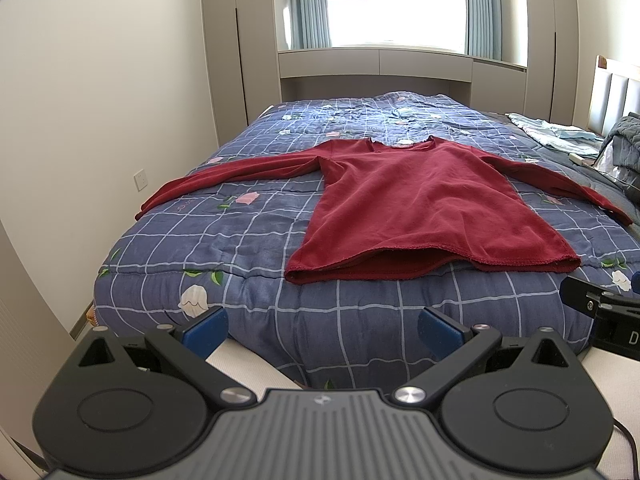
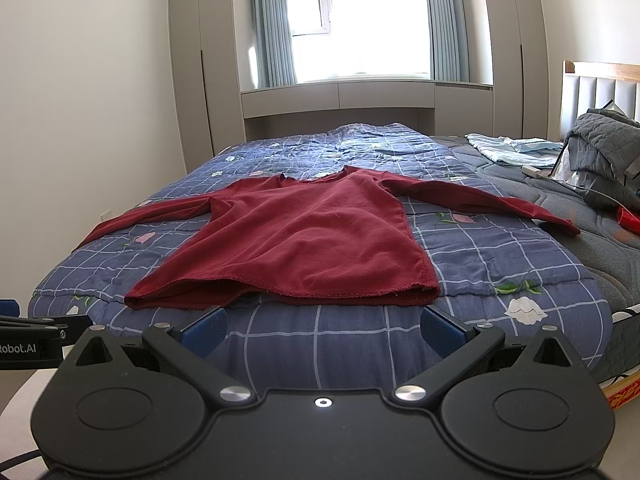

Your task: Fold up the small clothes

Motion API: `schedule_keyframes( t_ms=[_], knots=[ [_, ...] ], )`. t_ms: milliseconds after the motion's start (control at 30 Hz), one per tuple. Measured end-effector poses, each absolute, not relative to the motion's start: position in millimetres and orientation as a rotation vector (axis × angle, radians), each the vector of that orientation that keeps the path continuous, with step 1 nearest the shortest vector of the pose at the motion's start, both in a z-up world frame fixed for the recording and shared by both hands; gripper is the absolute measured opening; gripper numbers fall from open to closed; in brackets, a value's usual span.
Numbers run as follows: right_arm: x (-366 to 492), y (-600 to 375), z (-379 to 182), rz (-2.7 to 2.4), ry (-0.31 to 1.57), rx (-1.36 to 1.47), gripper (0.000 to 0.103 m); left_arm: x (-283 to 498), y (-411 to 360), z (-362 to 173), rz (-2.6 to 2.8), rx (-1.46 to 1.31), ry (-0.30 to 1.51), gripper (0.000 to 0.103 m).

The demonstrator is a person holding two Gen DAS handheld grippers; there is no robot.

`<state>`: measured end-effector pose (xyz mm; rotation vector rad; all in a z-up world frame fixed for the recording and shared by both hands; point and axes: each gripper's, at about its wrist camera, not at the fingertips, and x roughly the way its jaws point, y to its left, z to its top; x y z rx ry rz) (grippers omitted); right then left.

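Shirt lay flat on bed, sleeves spread wide, hem near front edge. Left gripper and right gripper hovered short of hem, jaws spread, holding nothing.

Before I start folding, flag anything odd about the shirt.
The red shirt lies flat, sleeves spread. Its hem gapes open at the near edge, the top layer lifted off the bottom. Nothing looks torn or spilled.

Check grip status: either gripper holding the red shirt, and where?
Nothing held. Left gripper and right gripper are both open, short of the hem of the red shirt, which lies flat on the bed.
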<state>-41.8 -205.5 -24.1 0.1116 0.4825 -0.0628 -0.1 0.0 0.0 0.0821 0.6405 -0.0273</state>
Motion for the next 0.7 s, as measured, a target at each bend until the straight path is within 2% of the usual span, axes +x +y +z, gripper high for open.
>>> schedule_keyframes(
  t_ms=[700],
  knots=[
    [-39.3, -207.2, -26.9, -0.061, 0.496, 0.114, 0.103, 3.9, -1.2, -5.6, -0.036, 0.076, 0.674, 0.103]
  ],
)
